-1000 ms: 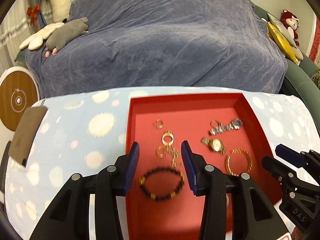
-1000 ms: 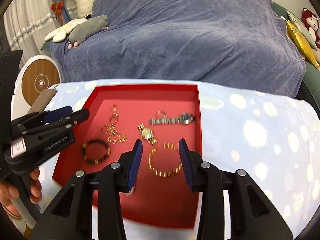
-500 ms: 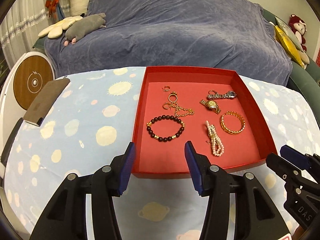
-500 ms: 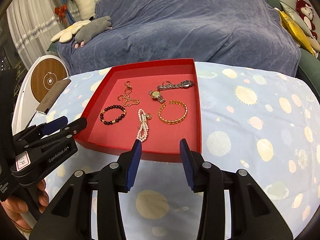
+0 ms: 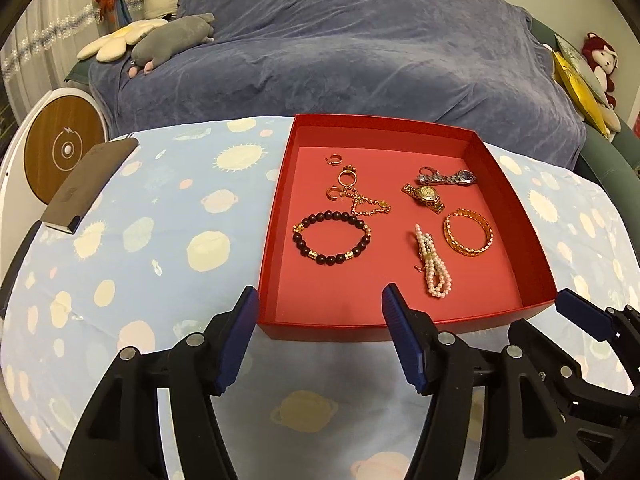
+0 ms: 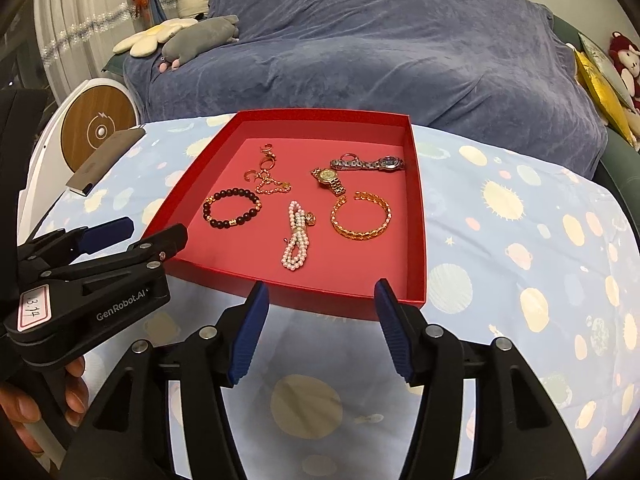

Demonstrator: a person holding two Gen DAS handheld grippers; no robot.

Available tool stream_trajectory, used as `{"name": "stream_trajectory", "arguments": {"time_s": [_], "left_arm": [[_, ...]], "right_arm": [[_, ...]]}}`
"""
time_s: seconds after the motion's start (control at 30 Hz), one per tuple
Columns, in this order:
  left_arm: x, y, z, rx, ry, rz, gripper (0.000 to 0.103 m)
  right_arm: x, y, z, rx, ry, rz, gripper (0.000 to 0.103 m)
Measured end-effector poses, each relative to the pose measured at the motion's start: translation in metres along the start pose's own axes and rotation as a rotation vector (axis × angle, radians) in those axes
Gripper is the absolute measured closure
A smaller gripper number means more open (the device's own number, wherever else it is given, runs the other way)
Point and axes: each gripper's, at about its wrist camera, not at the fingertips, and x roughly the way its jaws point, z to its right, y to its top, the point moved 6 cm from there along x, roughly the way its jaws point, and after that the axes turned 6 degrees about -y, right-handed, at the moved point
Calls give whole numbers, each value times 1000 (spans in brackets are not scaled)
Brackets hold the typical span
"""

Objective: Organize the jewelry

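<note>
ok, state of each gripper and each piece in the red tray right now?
left gripper: open, empty
right gripper: open, empty
red tray: open, no lid
dark bead bracelet: flat, round
pearl bracelet: bunched up
gold bangle: flat
gold watch: on its side
silver watch: stretched out

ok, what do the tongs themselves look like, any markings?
Both tongs, left and right, are black plastic clamp arms with silver rivets and ribbed blue pads. The left one's side reads "GenRobot.AI", beside a pink-edged white sticker with handwritten digits.
</note>
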Motion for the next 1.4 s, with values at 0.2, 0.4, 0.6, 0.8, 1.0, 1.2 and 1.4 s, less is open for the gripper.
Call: {"name": "stream_trajectory", "arguments": {"time_s": [0.2,0.4,0.6,0.8,1.0,1.2,1.4], "left_arm": [[-6,-3,3,14,27,16,35],[-9,-9,3,20,49,12,31],[-9,-13,1,12,62,-1,31],[-8,-19,0,30,76,-8,30],[-8,-21,-2,23,90,-11,30],[-12,-21,-2,1,86,2,30],[-11,-20,-1,3,100,7,30]], "right_arm": [[-5,-2,-2,3,-12,17,46],[-9,-2,-1,11,-11,31,45],[-6,-7,1,29,-23,16,37],[-7,-14,0,22,-35,9,34],[-8,-15,-2,21,-48,13,32],[-9,-14,4,51,-60,23,25],[-9,-14,5,48,-66,26,25]]}}
